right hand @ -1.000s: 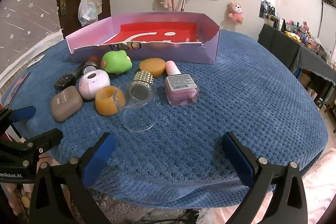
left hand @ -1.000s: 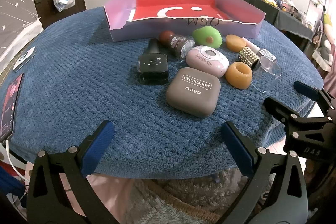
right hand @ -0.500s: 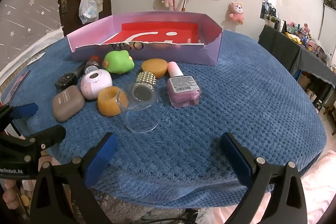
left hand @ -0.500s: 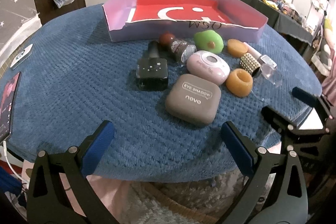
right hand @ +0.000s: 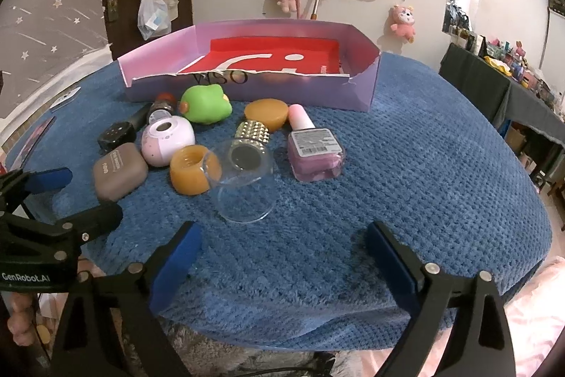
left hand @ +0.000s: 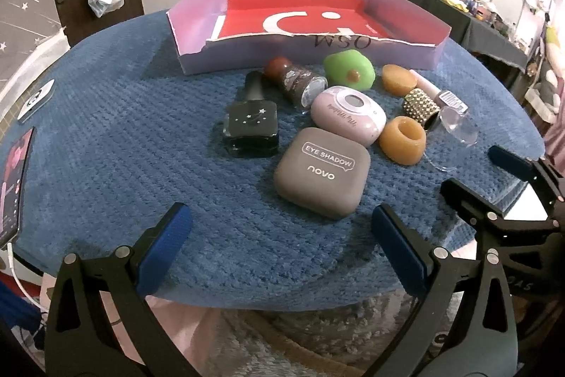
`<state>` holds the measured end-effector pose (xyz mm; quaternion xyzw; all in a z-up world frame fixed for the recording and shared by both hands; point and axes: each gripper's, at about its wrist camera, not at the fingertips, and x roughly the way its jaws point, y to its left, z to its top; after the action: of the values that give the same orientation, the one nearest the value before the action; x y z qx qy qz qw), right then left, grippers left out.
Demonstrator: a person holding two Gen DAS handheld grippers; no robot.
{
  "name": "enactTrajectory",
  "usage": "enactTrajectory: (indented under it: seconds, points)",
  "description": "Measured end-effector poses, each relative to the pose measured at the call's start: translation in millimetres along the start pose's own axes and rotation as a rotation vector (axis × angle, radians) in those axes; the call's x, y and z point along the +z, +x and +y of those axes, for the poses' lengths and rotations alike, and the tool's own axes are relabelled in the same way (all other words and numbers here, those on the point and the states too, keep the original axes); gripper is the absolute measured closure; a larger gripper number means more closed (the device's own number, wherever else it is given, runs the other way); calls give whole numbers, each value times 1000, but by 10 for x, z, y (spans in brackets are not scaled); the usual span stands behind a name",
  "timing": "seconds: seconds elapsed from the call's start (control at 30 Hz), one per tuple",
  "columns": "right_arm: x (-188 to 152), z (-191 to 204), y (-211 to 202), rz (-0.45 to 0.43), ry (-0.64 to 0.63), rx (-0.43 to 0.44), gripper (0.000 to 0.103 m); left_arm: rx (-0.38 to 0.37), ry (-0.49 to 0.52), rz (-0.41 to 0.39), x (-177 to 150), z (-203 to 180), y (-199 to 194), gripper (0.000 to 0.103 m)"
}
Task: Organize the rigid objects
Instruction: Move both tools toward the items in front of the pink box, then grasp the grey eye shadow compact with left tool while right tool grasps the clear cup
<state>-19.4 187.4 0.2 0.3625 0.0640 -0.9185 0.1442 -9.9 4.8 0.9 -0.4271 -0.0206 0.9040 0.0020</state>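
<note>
I am holding both grippers wide with nothing between their fingers, my right gripper [right hand: 279, 257] closing a little, nearer the see-through plastic cup [right hand: 243, 186] lying on its side, mouth toward me, than my left gripper [left hand: 279, 242].

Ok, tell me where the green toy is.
The green toy lies on the blue cloth, right against the tray's front wall, between a glitter bottle and an orange lid.

I see small cosmetics clustered on the blue cloth before the shallow purple box [left hand: 307, 53]: a taupe eye-shadow case [left hand: 321, 174] nearest, a black bottle [left hand: 252, 126] lying left, a clear cup [right hand: 243, 184] tipped over at right.
</note>
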Motion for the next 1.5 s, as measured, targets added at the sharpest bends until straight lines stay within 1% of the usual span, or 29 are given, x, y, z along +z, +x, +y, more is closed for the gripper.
enactTrajectory:
  seconds: [0.03, 0.1, 0.17, 0.23, 0.3, 0.33, 0.37, 0.4, 0.47, 0.57, 0.63, 0.83, 0.87, 0.93, 0.97, 1.03, 1.1, 1.2, 1.37, 1.5]
  points:
    - [1, 4, -3, -1, -3, 5, 12, -7, -2, -2, 2, 3, -6, 1]
    - [4, 20, -12, -4, -13, 19, 17, -16, 0, -6, 14, 3, -20, 6]
    - [9, 25, -18, -4, -19, 36, 21, -20, 10, -9, 22, -8, -31, 17]
    - [22, 25, -26, -7, -21, 54, 26, -26, 18, -11, 31, -20, -40, 21]
    - [38, 20, -25, -8, -19, 81, 29, -34, 25, -12, 35, -37, -43, 31]
    - [49, 18, -24, -9, -17, 94, 31, -34, 30, -14, 39, -44, -47, 33]
    - [61, 13, -20, -8, -14, 112, 32, -37, 35, -14, 44, -50, -47, 38]
    - [71, 13, -16, -8, -12, 123, 36, -49, 41, -13, 51, -60, -47, 42]
    - [98, 7, -2, -8, -10, 153, 39, -69, 46, -12, 64, -75, -44, 48]
    - [145, 0, 36, -7, -2, 183, 43, -86, 57, -12, 91, -103, -28, 53]
    - [174, -3, 52, -7, 3, 200, 46, -85, 61, -13, 100, -113, -19, 53]
    - [254, 4, 87, -12, -6, 204, 46, -95, 68, -14, 129, -113, 13, 53]
    - [263, 8, 95, -11, -9, 207, 47, -96, 73, -15, 134, -118, 18, 53]
    - [272, 18, 117, -5, -12, 215, 52, -94, 81, -17, 147, -119, 34, 51]
    - [272, 23, 122, -3, -12, 221, 52, -98, 79, -17, 157, -109, 45, 50]
    - [278, 22, 124, -4, -12, 223, 54, -130, 63, -14, 185, -74, 69, 50]
    - [282, 18, 125, -1, -11, 231, 58, -153, 50, -17, 209, -41, 75, 48]
    - [280, -1, 127, 5, -3, 237, 59, -182, 47, -18, 242, -17, 109, 48]
    - [276, -11, 133, 6, 1, 240, 59, -153, 85, -30, 231, -109, 96, 49]
    - [282, -26, 123, 6, 14, 245, 60, -177, 98, -40, 202, -149, 14, 50]
